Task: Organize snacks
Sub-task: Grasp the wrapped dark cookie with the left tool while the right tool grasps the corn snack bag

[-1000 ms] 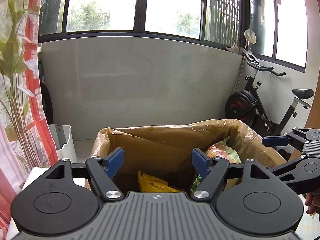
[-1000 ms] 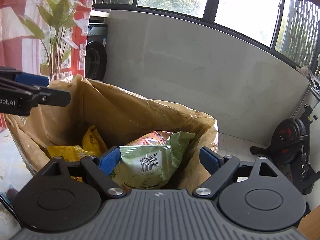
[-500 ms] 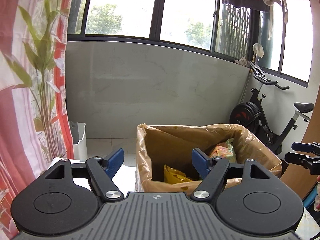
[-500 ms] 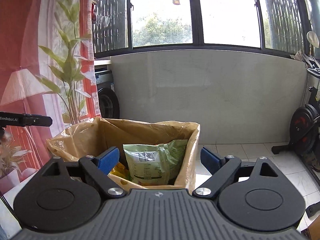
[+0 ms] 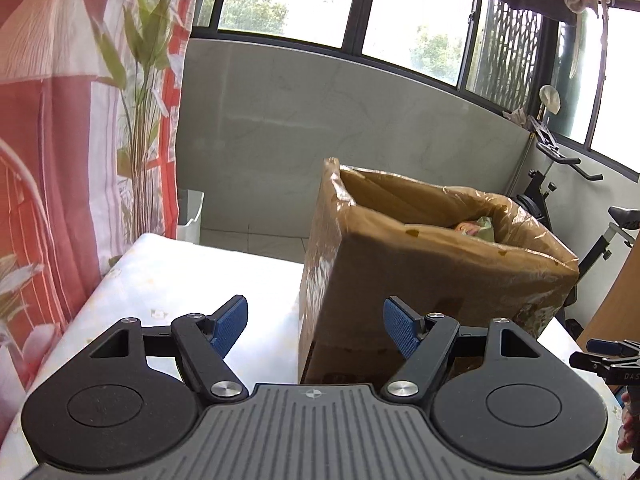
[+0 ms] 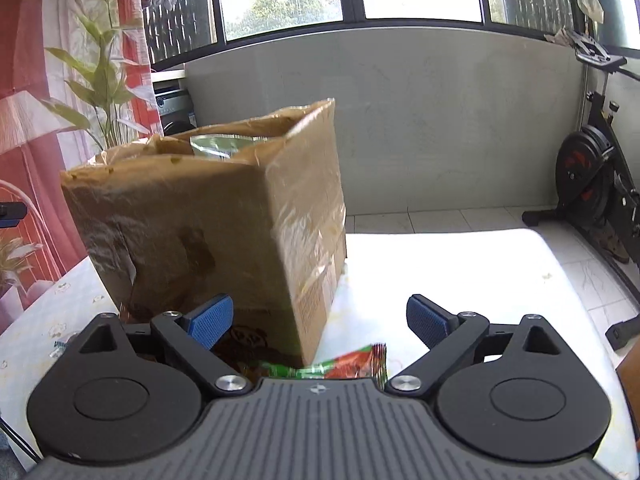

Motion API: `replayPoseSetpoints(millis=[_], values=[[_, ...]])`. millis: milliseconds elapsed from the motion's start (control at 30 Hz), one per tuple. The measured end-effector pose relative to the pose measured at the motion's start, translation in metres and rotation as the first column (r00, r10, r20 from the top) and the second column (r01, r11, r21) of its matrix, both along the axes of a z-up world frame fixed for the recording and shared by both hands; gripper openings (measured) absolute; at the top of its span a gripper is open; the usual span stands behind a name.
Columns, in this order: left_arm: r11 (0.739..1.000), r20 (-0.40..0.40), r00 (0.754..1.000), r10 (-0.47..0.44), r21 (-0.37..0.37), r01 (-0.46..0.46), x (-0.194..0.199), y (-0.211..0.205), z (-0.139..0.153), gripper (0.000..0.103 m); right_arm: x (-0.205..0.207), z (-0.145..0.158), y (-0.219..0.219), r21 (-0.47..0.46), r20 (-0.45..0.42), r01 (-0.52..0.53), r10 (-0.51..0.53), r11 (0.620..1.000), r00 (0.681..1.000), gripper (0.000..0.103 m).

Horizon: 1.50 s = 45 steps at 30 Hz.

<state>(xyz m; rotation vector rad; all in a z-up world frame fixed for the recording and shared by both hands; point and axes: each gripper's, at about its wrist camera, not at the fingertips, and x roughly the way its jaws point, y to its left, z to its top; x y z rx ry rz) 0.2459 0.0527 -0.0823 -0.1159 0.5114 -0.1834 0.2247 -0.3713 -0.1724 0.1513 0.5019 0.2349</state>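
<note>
A brown cardboard box (image 5: 432, 276) lined with clear plastic stands on the white table (image 5: 192, 280). It also shows in the right wrist view (image 6: 208, 232), with a green snack bag (image 6: 216, 146) poking above its rim. My left gripper (image 5: 316, 326) is open and empty, low in front of the box's near corner. My right gripper (image 6: 320, 320) is open and empty in front of the box's other corner. A red and green snack packet (image 6: 352, 364) lies on the table just below the right gripper. The right gripper's tip (image 5: 604, 354) shows at the left wrist view's right edge.
A red and white patterned curtain (image 5: 60, 140) hangs on the left. An exercise bike (image 6: 596, 184) stands on the tiled floor to the right. A white bin (image 5: 190, 216) sits beyond the table's far edge. A low grey wall (image 6: 440, 120) runs under the windows.
Both grippers have pulled back and dropped from above the box's opening to table height in front of it. The box's outer sides now show instead of its inside. Both stay open.
</note>
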Motion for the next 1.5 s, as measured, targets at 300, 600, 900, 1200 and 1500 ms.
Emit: replayPoseSetpoints(millis=[300,600,900,1200,1500], values=[[1.000,-0.070,0.997,0.023,0.001,-0.023,-0.003,-0.003,-0.024,0.077,0.005,-0.038,-0.009,0.049,-0.091,-0.012,0.016,0.999,0.996,0.100],[1.000,-0.088,0.996,0.020,0.004,-0.020,-0.005,-0.006,-0.032,0.077,0.014,-0.054,-0.011,0.107,-0.120,-0.026,0.039,0.994,0.992,0.103],[1.000,-0.098,0.995,0.027,-0.013,-0.028,-0.007,-0.003,-0.039,0.076,0.016,-0.072,-0.004,0.117,-0.202,-0.020,0.044,0.993,0.978,0.103],[0.999,-0.091,0.995,0.032,-0.016,-0.033,-0.009,-0.001,-0.044,0.076,0.006,-0.068,-0.005,0.143,-0.212,0.073,-0.042,0.987,0.976,0.098],[0.996,-0.107,0.991,0.083,-0.002,-0.084,-0.010,0.011,-0.051,0.076,-0.025,-0.047,0.003,0.152,-0.140,0.078,-0.056,0.985,0.989,0.086]])
